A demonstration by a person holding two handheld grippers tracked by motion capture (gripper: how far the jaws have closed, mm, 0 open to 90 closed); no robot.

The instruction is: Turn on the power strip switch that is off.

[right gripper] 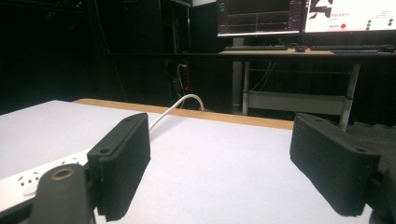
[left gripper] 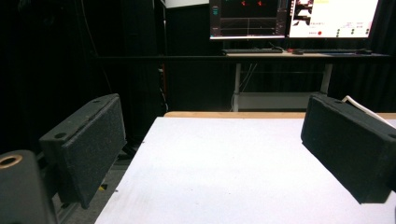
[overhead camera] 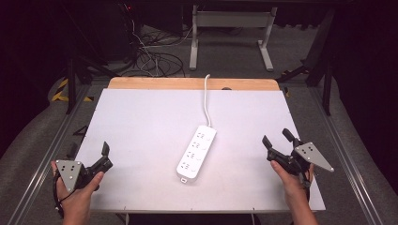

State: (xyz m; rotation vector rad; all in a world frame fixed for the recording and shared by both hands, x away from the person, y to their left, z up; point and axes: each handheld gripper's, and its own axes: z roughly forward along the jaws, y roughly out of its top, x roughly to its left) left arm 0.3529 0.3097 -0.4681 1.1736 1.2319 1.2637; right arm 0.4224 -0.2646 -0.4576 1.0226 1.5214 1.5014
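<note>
A white power strip (overhead camera: 197, 152) lies on the white table top (overhead camera: 141, 117), slightly right of centre, and its cable (overhead camera: 206, 101) runs over the far edge. My left gripper (overhead camera: 104, 157) hovers at the front left corner, open, nothing between its jaws. At the front right, my right gripper (overhead camera: 277, 139) is open too and stands clear of the strip. In the left gripper view, the gripper (left gripper: 217, 154) frames bare table. The right gripper view shows its gripper (right gripper: 224, 163) wide apart, with the power strip (right gripper: 28, 179) and cable (right gripper: 177, 105) behind its left jaw.
A wooden band (overhead camera: 192, 83) edges the table's far side. Beyond it stand a white desk frame (overhead camera: 230, 33) and loose cables on the floor (overhead camera: 155, 61). Lit monitors (left gripper: 294, 18) sit on a desk farther back. Dark stands flank the table.
</note>
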